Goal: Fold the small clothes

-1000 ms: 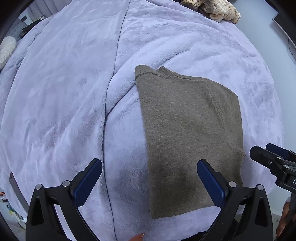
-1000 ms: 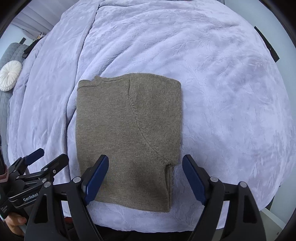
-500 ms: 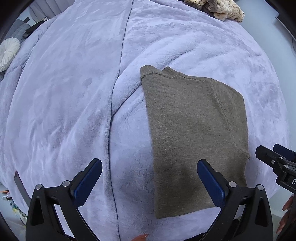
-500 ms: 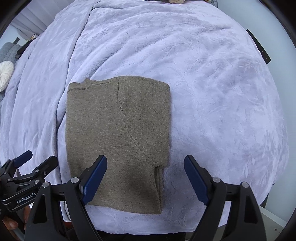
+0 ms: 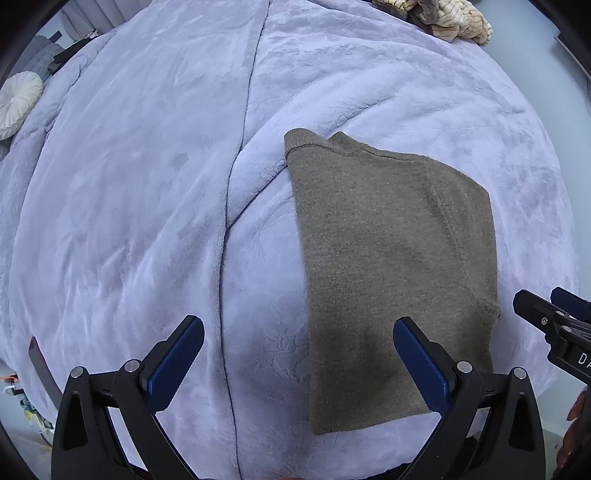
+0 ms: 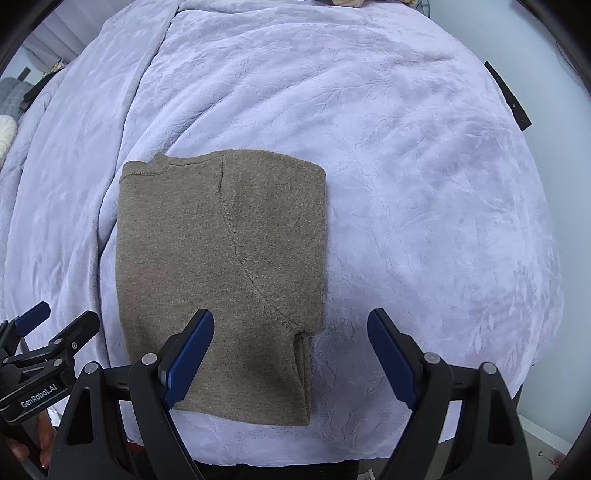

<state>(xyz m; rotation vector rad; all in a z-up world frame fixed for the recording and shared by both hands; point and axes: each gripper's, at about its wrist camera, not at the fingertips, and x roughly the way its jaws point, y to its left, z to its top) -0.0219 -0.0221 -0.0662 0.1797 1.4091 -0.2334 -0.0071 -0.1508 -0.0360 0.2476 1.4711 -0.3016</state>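
Lavender plush bedding (image 5: pixel 147 184) filled my left wrist view, where my left gripper (image 5: pixel 298 360) stood wide open and held nothing, its right pad over the folded olive-brown sweater (image 5: pixel 388 266), and this view alone showed a heap of beige knits (image 5: pixel 443 18) at the far edge and a round white cushion (image 5: pixel 18 98) at the left. From my right wrist view the sweater (image 6: pixel 221 266) lay flat as a neat rectangle near the bed's front edge, collar at the far left corner and a curved sleeve seam across its top layer. My right gripper (image 6: pixel 291 354) also gaped wide and empty, straddling the sweater's near right corner.
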